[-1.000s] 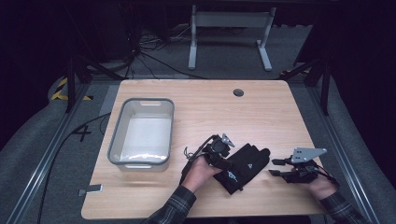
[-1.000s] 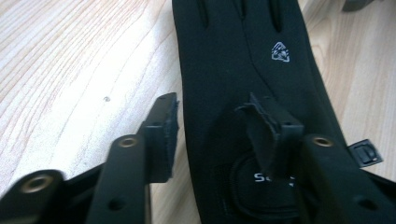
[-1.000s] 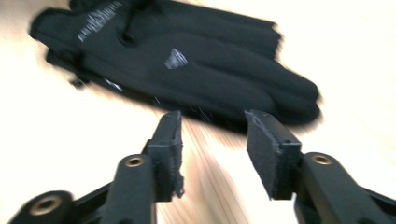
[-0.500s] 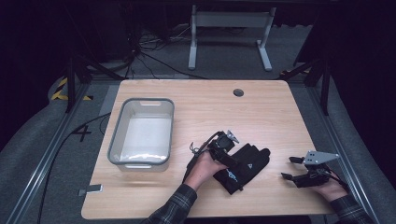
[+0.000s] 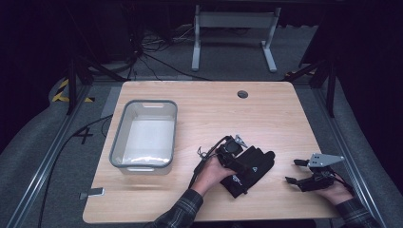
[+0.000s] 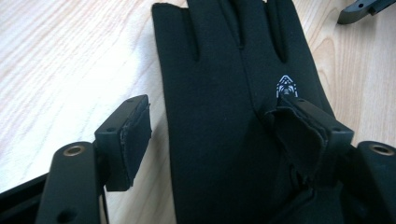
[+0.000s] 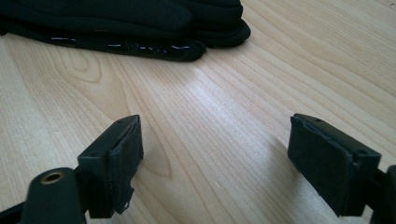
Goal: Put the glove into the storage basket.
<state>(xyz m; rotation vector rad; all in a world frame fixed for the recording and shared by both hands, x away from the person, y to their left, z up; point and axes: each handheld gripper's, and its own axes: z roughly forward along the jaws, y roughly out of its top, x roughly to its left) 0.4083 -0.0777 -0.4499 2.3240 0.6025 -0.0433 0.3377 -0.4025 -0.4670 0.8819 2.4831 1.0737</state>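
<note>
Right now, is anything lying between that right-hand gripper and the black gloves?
Nothing visible. Bare wooden table lies between the open right gripper and the black gloves, which rest flat farther ahead.

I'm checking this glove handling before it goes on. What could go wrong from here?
1. The left tongs stand open over the black fabric glove, having just been opening; closing may pinch only the top layer.
2. The right tongs, open over the bare wooden table, may scrape it.
</note>
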